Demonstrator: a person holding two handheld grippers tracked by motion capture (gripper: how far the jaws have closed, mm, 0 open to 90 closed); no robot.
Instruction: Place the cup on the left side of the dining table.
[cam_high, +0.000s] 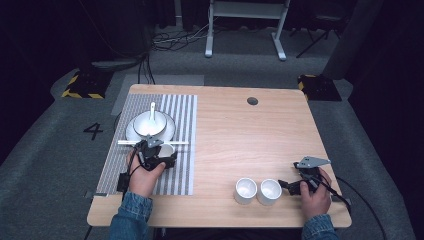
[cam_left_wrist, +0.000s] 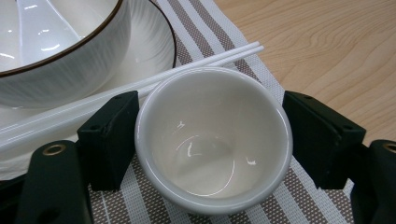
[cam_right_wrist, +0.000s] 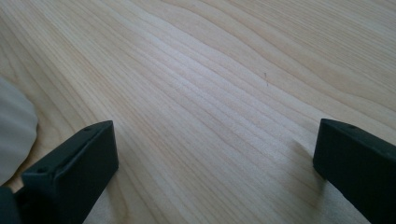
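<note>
Left gripper jaws bracket small white ceramic cup beside white chopsticks, left touching; right gripper wide open, empty

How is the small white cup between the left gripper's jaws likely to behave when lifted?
The cup looks glazed and glossy, so probably slippery against the jaws. Its rounded wall tapers downward, so it may slide out. It looks ceramic: likely rigid but chippable near the chopsticks.

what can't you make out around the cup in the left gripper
- Left gripper view: whether the jaws touch the cup; its rim hides the contact.
- Left gripper view: the chopsticks' near ends, cut off by the left edge.
- High view: the cup, mostly covered by the left gripper.
</note>
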